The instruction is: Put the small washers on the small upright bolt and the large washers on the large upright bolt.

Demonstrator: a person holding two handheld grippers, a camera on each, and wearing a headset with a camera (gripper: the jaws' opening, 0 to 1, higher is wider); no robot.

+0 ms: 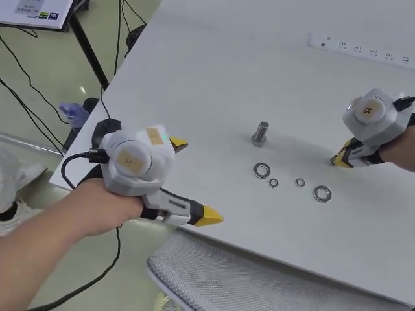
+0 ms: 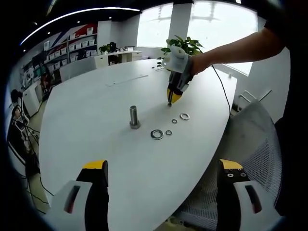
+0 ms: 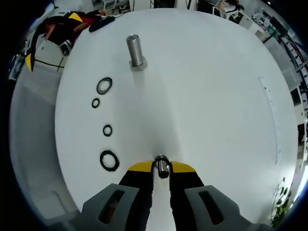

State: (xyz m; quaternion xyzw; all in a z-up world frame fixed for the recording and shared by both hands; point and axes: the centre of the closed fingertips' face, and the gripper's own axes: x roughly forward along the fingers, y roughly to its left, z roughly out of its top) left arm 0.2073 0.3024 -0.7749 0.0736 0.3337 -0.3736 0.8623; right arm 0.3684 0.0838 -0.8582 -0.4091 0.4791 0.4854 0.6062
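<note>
As the head view shows, the left tool (image 1: 193, 181) is spread wide and empty, while the right tool (image 1: 342, 160) is pressed down at the table (image 1: 214, 65). The washers (image 1: 262, 170) lie flat in a row between them, in front of the upright large bolt (image 1: 260, 133).

Left gripper view: the jaws stand far apart, with the row straight ahead and well off.

Right gripper view: the jaws are closed narrowly around the small bolt (image 3: 161, 166), its axis vertical. A large washer (image 3: 109, 160) lies near on its left. The right tool is nearer but occupied, so the fetching likely falls to the free left one.

White table (image 1: 214, 71); silver large bolt (image 1: 260, 133), small bolt (image 3: 161, 167).
</note>
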